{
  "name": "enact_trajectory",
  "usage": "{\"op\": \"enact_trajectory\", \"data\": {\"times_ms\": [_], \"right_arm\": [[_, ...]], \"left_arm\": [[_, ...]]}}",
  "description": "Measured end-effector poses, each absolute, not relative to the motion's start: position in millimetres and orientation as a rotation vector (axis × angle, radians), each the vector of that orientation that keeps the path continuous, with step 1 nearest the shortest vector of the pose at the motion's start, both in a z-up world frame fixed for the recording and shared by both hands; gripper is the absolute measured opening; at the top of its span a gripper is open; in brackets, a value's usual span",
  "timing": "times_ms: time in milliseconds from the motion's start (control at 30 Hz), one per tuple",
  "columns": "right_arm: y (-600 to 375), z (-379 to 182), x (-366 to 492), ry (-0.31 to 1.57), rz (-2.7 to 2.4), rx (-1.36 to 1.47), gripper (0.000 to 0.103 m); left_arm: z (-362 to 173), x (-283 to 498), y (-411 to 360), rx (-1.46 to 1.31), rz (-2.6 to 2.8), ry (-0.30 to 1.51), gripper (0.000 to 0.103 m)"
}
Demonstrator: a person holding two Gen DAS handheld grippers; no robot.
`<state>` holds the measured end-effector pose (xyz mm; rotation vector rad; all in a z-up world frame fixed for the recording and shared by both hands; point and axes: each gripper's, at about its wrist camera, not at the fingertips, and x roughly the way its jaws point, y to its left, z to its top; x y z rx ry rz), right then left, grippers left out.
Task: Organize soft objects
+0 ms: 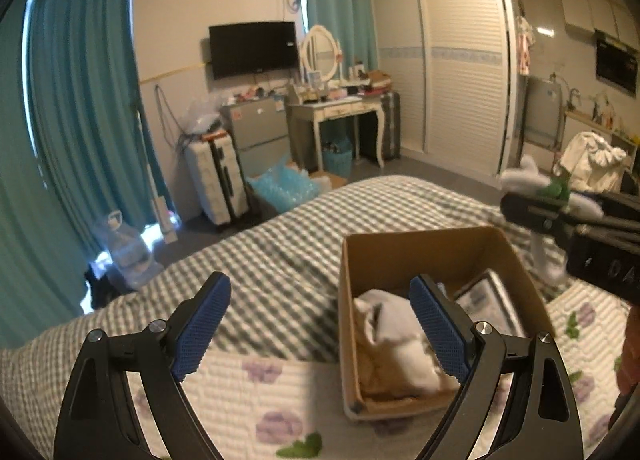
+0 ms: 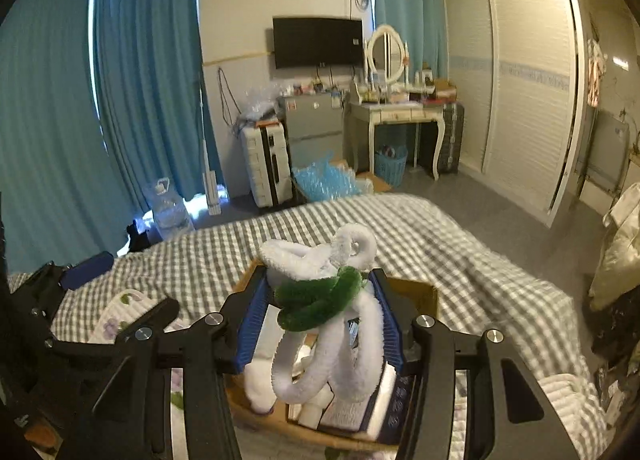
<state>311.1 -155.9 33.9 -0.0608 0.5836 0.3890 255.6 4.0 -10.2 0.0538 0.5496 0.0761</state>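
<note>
A brown cardboard box (image 1: pixel 424 248) sits on the bed and holds white soft items (image 1: pixel 396 336) and a flat packet (image 1: pixel 490 308). My left gripper (image 1: pixel 320 328) is open and empty, low over the bed at the box's left side. My right gripper (image 2: pixel 318 310) is shut on a fluffy white and green twisted toy (image 2: pixel 320 300) and holds it above the box (image 2: pixel 416 292). In the left wrist view the right gripper (image 1: pixel 560 204) shows at the right edge with the toy (image 1: pixel 532 180) sticking out.
The bed has a grey checked cover (image 1: pixel 288 236) and a white quilt with purple flowers (image 1: pixel 256 392). Beyond it are suitcases (image 1: pixel 218 176), a dressing table (image 1: pixel 340 108), a wardrobe (image 1: pixel 460 68) and teal curtains (image 1: pixel 80 100).
</note>
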Motion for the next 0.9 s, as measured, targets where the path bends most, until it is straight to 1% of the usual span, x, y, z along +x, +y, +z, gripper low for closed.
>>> {"op": "enact_trajectory", "data": {"times_ms": [233,300,333,400,433,533,633,900], "right_arm": [[-144.9,-35.3,367.3,0.745,0.379,-0.07,0.051],[-148.7,-46.4,374.8,0.777,0.382,-0.046,0.055],[-151.4,-47.7,376.5,0.778,0.369,-0.033,0.066],[-156.9,-44.2,378.4,0.764,0.348,-0.027,0.08],[-158.8,-40.1,376.0,0.75,0.343,-0.027,0.08],[-165.2,-19.1,363.8,0.719,0.335,-0.02,0.08],[-172.9,21.1,338.9,0.658,0.322,-0.024,0.08],[-201.9,164.5,227.7,0.428,0.312,-0.048,0.08]], "left_arm": [[-44.2,284.1,8.0,0.001,0.05,0.624,0.092],[-48.9,285.1,6.0,0.011,0.048,0.632,0.092],[-50.2,285.2,4.3,0.021,0.049,0.634,0.092],[-47.1,281.1,0.3,0.038,0.045,0.631,0.092],[-44.1,278.7,-0.8,0.042,0.045,0.629,0.092],[-22.2,264.7,-4.3,0.044,0.043,0.597,0.092],[13.0,242.1,-9.1,0.034,0.039,0.539,0.092],[144.1,135.0,-24.4,0.028,0.036,0.274,0.092]]}}
